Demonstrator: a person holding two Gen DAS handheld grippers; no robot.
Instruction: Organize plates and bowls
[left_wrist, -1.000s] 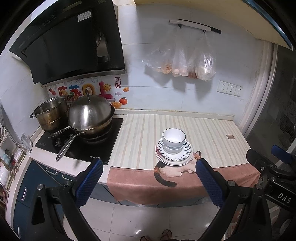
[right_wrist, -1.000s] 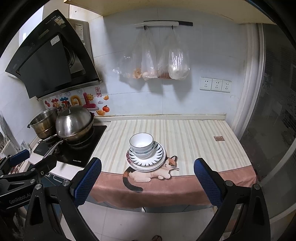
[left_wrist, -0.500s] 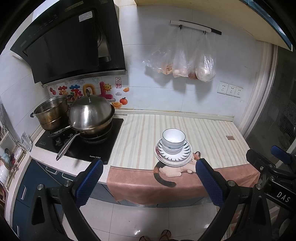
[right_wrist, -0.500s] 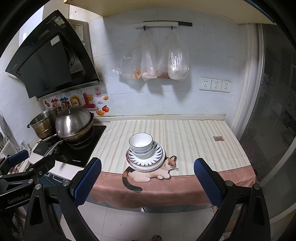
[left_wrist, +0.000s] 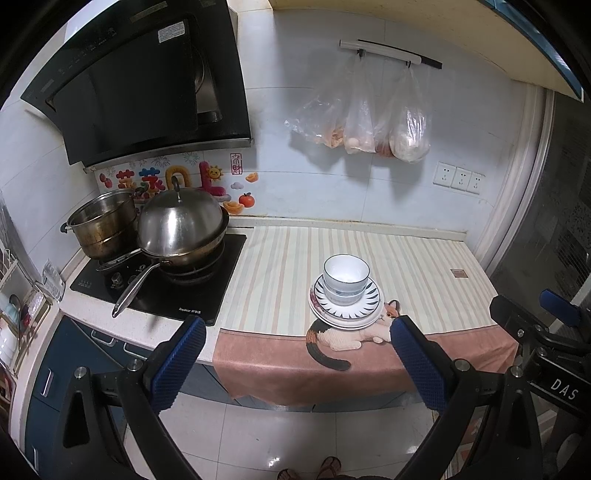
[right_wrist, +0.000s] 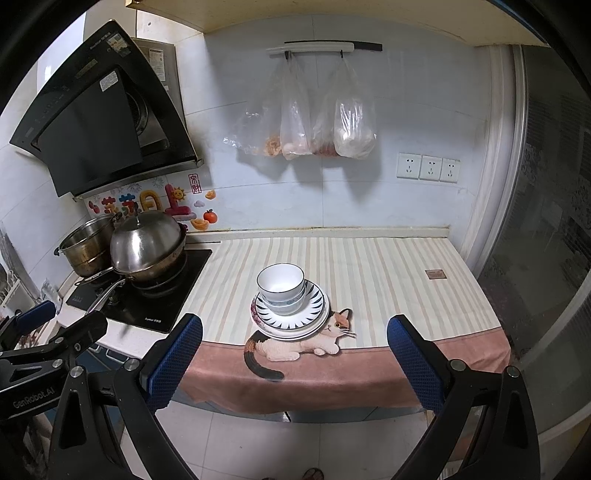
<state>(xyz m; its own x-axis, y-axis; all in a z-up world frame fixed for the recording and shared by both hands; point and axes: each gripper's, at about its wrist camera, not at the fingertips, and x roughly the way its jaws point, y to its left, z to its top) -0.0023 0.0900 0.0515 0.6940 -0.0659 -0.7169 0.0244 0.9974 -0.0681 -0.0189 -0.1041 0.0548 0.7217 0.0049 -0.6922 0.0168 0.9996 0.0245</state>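
White bowls (left_wrist: 345, 277) (right_wrist: 280, 284) are stacked on a pile of plates (left_wrist: 369, 310) (right_wrist: 314, 317), the top plate with a dark striped rim. The pile stands near the front of the striped counter mat (left_wrist: 406, 266) (right_wrist: 388, 273), by a cat picture. My left gripper (left_wrist: 297, 354) is open and empty, held in front of the counter, short of the pile. My right gripper (right_wrist: 294, 354) is open and empty, also in front of the counter edge. Each gripper shows at the side of the other's view.
A lidded wok (left_wrist: 181, 229) (right_wrist: 146, 247) and a steel pot (left_wrist: 101, 225) (right_wrist: 86, 243) sit on the black hob at the left under a range hood (left_wrist: 140, 88). Plastic bags (left_wrist: 369, 118) (right_wrist: 321, 122) hang on the wall. A glass door stands at the right.
Both views shift only slightly; the grippers stay open and the stack has not moved.
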